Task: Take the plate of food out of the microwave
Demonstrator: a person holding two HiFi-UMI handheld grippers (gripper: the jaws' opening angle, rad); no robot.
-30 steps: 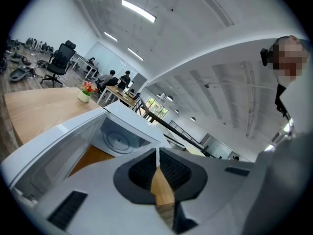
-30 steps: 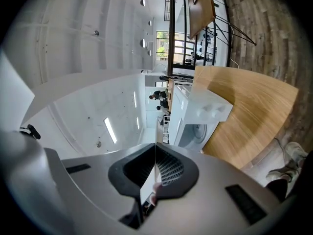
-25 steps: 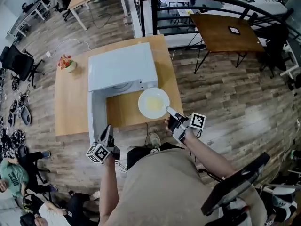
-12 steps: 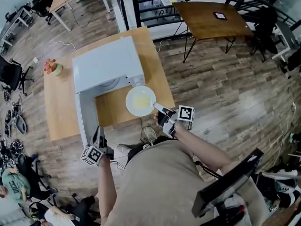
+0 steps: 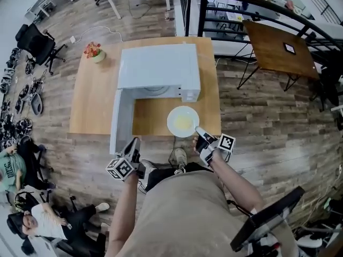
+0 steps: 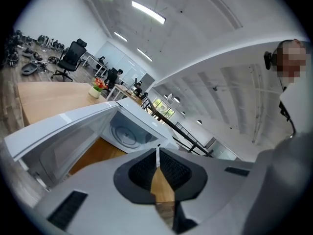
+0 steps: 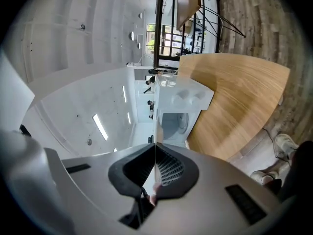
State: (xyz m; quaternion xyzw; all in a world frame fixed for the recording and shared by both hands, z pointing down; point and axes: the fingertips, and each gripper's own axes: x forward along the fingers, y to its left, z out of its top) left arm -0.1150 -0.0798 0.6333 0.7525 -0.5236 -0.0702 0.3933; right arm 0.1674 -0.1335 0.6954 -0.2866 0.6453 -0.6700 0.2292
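Wooden bench (image 5: 92,101), microwave (image 5: 158,66) with door (image 5: 121,121) swung open. I see the plate of food (image 5: 183,121) out front of the cavity, right tongs (image 5: 199,133) pinching its rim. Left tongs (image 5: 134,143) pressed together, empty.

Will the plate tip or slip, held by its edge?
Likely stiff: the plate lies level with only its rim pinched by the right gripper. It looks smooth, so it might slip. Held at one edge, it could dip.
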